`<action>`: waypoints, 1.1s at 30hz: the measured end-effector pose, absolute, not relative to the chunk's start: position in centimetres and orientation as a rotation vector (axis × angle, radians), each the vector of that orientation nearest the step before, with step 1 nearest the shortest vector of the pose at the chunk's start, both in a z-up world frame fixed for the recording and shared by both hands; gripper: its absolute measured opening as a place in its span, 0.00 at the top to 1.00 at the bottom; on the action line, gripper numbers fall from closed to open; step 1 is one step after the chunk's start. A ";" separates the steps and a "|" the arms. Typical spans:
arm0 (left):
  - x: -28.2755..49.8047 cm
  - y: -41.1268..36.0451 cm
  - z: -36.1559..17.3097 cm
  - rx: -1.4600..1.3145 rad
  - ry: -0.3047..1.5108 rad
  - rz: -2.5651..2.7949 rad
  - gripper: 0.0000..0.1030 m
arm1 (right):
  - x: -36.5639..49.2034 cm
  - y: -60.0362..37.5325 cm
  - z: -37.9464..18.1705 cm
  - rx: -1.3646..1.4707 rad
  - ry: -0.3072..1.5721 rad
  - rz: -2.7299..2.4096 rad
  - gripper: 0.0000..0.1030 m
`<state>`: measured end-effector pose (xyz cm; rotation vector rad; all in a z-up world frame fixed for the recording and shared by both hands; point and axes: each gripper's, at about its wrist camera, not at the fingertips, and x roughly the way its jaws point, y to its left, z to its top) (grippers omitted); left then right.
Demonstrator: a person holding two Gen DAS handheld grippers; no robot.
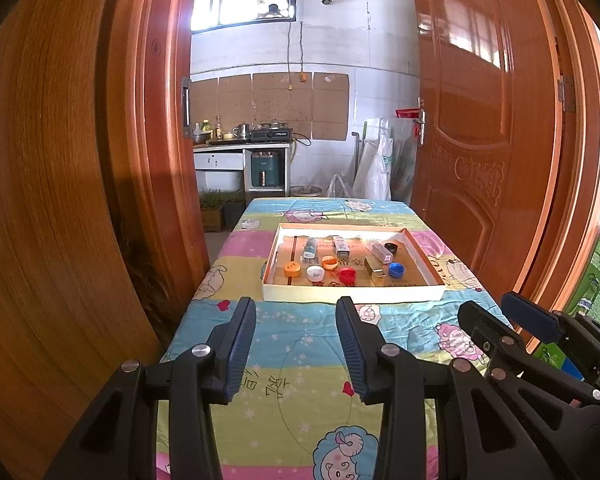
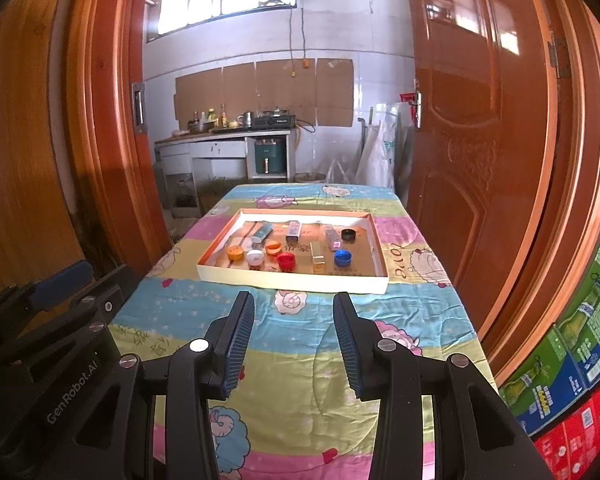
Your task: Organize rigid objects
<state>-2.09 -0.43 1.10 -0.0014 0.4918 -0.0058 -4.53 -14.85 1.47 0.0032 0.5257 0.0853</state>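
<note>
over patterned tablecloth (image 1: 300, 332), left tool (image 1: 296, 308) and right tool (image 2: 294, 304) gape half-wide, empty.

1. The tablecloth (image 2: 300, 360) has pink, yellow and blue bands printed with cartoon sheep, hearts and stars.
2. The tray (image 2: 292, 282) has cream outer walls, an orange inner rim and a brown cardboard floor.
3. The near row of caps runs orange (image 2: 235, 253), white (image 2: 255, 257), red (image 2: 286, 261), with blue (image 2: 343, 257) further right.
4. The far right cap (image 2: 348, 234) is black.
5. The doors (image 2: 480, 120) are glossy reddish-brown wood.
</note>
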 end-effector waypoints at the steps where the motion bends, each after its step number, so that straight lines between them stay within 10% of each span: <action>1: -2.1 -0.5 1.2 -0.001 0.492 -0.005 0.60 | -4.5 -14.9 1.5 0.003 0.525 0.085 0.59; 33: -2.2 -0.5 1.1 -0.003 0.492 -0.007 0.60 | -4.6 -14.5 1.6 -0.004 0.517 0.084 0.59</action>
